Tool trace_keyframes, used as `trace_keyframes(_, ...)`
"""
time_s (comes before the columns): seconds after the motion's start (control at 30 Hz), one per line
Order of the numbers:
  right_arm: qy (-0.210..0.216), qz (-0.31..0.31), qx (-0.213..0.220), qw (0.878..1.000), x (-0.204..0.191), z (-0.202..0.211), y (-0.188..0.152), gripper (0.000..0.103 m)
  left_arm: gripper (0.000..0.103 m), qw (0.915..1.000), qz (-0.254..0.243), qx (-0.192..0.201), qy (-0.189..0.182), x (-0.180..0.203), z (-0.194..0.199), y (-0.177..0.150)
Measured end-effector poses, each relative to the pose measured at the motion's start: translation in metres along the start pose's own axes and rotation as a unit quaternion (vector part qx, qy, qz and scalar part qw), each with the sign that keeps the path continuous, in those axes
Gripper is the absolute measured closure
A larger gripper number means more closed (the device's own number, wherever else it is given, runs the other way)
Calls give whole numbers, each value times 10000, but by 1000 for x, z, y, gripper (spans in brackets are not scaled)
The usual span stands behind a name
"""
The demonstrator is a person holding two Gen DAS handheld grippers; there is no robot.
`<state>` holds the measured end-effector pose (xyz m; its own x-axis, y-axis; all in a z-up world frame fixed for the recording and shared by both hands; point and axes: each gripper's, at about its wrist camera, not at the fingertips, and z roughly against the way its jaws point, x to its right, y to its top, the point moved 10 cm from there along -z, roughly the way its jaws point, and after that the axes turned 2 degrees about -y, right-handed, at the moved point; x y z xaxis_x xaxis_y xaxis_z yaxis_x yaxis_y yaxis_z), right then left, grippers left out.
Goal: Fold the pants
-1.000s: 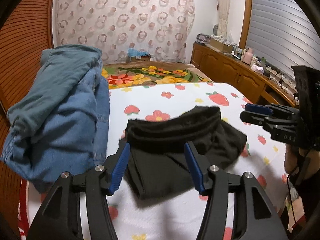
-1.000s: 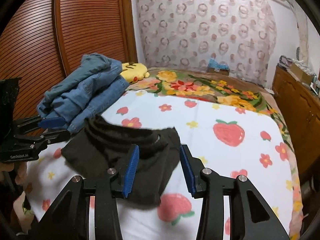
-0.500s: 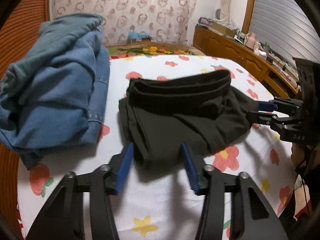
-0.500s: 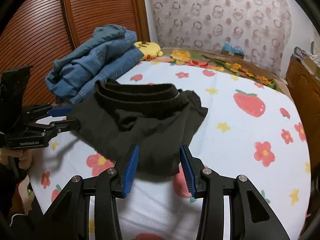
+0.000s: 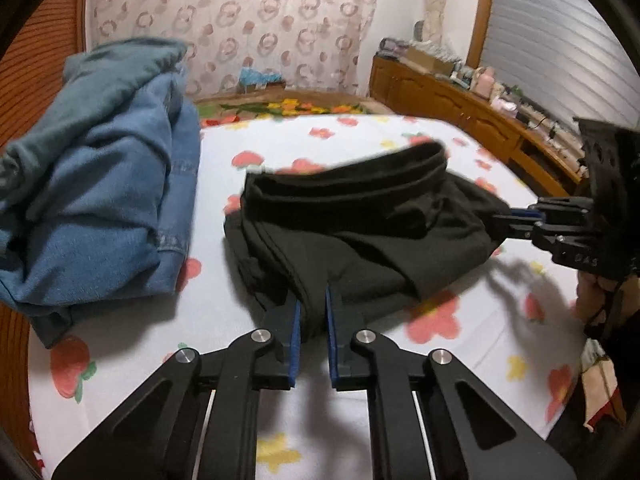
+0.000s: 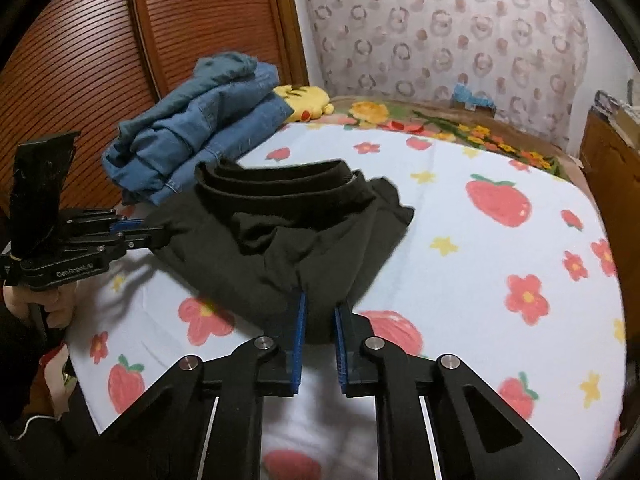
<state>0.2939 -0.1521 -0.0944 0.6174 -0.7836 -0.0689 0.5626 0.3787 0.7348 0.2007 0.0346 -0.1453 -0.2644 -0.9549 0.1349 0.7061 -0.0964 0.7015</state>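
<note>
Bedroom first: a bed (image 5: 224, 360) under a white sheet printed with strawberries and flowers, slatted wooden doors at my 9 o'clock, a patterned curtain at 12, a low cabinet (image 5: 460, 108) at 2.

At 10 o'clock a heap of jeans (image 5: 96, 184) lies well apart from my work. The pants (image 5: 360, 240), black and bunched, sit mid-bed straight ahead, waistband at the far side.

My left tool (image 5: 313, 312) has just been closing and now pinches the near edge of the pants, cloth gathered between its blue pads (image 5: 295, 332). My right tool (image 6: 320, 320) has likewise just been closing and is pressed on the other near corner, the fabric puckering into it.

I judge the step to be lifting this near edge to spread or fold the garment. To do it well I should raise both tools together and level, keep the edge taut between them so no layer slips out, and carry it toward 12 o'clock without dragging the sheet. Thick bunched cloth may hide extra layers; a gentle shake should tell.
</note>
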Motion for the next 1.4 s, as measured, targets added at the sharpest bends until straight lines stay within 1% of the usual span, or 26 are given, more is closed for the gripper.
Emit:
trace_keyframes(0.1,-58,7,101,9999,1,19,-7,92,92,9998,-124,161,-67,14,15,3)
trace_keyframes(0.2,-158,57,150,9997,-1,37,-16,93,93,9996,-170,208,-127,23,24,-1)
trace_keyframes(0.4,-323,-104,156,9993,-3,67,-39,94,93,9996,-189,57,-219,35,32,-28)
trace_keyframes(0.53,-307,-235,-26,9992,-5,67,-56,94,93,9995,-199,-110,-210,39,29,-47)
trace_keyframes(0.6,-369,-287,-91,9989,-5,65,-61,94,94,9994,-195,-183,-232,41,27,-54)
trace_keyframes(0.67,-311,-347,-135,9988,-5,62,-63,94,94,9993,-206,-223,-229,44,28,-58)
trace_keyframes(0.83,-205,-379,-101,9990,-4,67,-59,91,93,9992,-236,-171,-274,51,35,-58)
trace_keyframes(0.93,-189,-394,-29,9990,-2,73,-58,88,93,9993,-260,-124,-249,53,40,-54)
trace_keyframes(1.0,-211,-371,26,9991,-2,77,-58,86,90,9993,-279,-99,-215,53,43,-52)
trace_keyframes(1.03,-260,-351,53,9990,-1,81,-57,85,86,9994,-296,-94,-174,53,44,-51)
trace_keyframes(1.07,-345,-324,78,9988,1,83,-56,81,78,9994,-321,-82,-126,52,45,-49)
trace_keyframes(1.1,-419,-302,117,9986,2,85,-55,78,74,9993,-355,-53,-60,51,47,-48)
trace_keyframes(1.13,-453,-286,165,9984,3,88,-53,76,62,9993,-375,-10,-18,50,49,-45)
trace_keyframes(1.17,-466,-267,198,9984,4,90,-51,74,54,9993,-371,26,-27,49,50,-43)
trace_keyframes(1.2,-489,-247,220,9983,5,91,-50,71,53,9993,-363,69,-68,49,52,-40)
trace_keyframes(1.27,-511,-201,258,9982,6,91,-46,69,43,9993,-355,101,-55,47,51,-34)
trace_keyframes(1.3,-508,-189,273,9982,6,91,-44,68,40,9993,-353,120,-34,45,50,-31)
trace_keyframes(1.37,-483,-131,292,9983,4,88,-39,65,37,9992,-358,162,-28,44,48,-24)
trace_keyframes(1.4,-475,-87,294,9984,4,85,-37,60,37,9992,-367,169,-28,43,45,-20)
